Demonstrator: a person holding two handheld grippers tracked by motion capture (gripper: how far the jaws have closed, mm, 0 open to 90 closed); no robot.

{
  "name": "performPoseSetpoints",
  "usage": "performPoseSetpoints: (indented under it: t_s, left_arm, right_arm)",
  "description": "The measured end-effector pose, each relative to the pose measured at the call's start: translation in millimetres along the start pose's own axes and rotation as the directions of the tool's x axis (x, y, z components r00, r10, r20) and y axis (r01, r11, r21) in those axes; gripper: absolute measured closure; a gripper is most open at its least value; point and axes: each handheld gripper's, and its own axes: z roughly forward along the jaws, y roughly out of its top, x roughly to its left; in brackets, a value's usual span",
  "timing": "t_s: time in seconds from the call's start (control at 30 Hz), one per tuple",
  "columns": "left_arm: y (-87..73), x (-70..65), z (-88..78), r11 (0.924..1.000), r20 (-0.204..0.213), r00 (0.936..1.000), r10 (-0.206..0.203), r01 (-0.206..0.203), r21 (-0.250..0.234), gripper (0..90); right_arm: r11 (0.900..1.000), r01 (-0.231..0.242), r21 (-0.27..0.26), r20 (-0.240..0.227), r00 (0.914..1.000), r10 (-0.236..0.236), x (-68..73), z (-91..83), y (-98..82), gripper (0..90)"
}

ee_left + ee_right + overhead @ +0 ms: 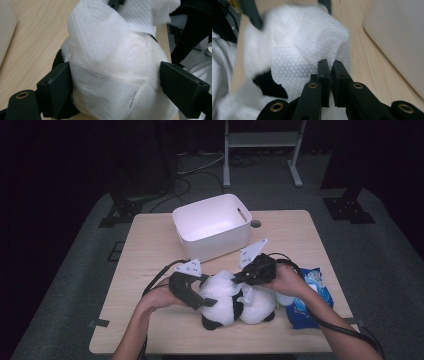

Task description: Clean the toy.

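Jaws of our left gripper stand wide apart with the plush panda between them, one black pad on each side of its white body; the left pad lies against the fabric, and on the right we cannot tell whether the pad quite presses the fur. A sewn-in white label hangs across the toy's body between those pads. Our right gripper has its jaws pinched almost together on a corner of the embossed white wipe, which drapes over the top of the panda. From the high view, the panda lies on the wooden table near its front edge, our left gripper at its left flank and our right gripper above its upper side. Behind the panda, toward the far edge of the table, sits a white bin, its opening facing up. Just to the right of the panda, under our right forearm, lies a blue wipe packet. Black cables trail from both grippers toward the front of the table.
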Motion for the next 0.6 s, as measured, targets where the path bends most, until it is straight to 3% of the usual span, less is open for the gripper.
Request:
performPoseSetpoints:
  t_s: [0.07,0.17,0.3,0.5,0.6]
  left_arm:
    - [0.6,-0.5,0.1,1.0000,0.000,1.0000,0.003,-0.003,0.002,12.7]
    - [1.6,-0.8,1.0,1.0000,0.004,1.0000,0.006,-0.006,0.002,12.8]
    - [4.9,-1.4,0.9,1.0000,0.014,0.9999,-0.005,0.005,0.000,12.2]
    - [11.3,1.5,2.3,0.9996,0.005,0.9997,-0.023,0.022,0.019,3.9]
    - [14.9,5.3,1.1,0.9993,0.007,0.9993,-0.037,0.037,0.005,3.4]
  right_arm:
    - [0.999,-0.033,0.009,0.010,0.9994,0.033,-4.6,-4.2,-11.1,84.8]
    - [0.997,-0.080,-0.020,0.003,0.9968,0.080,-9.3,-11.6,-25.6,84.9]
    - [0.997,-0.077,-0.032,-0.012,0.9970,0.077,-4.0,-10.5,-29.6,84.9]
    - [0.997,-0.059,-0.047,-0.034,0.9978,0.058,3.9,-3.2,-28.0,84.9]
    - [0.997,-0.053,-0.051,-0.035,0.9981,0.051,4.2,-1.8,-27.1,84.9]
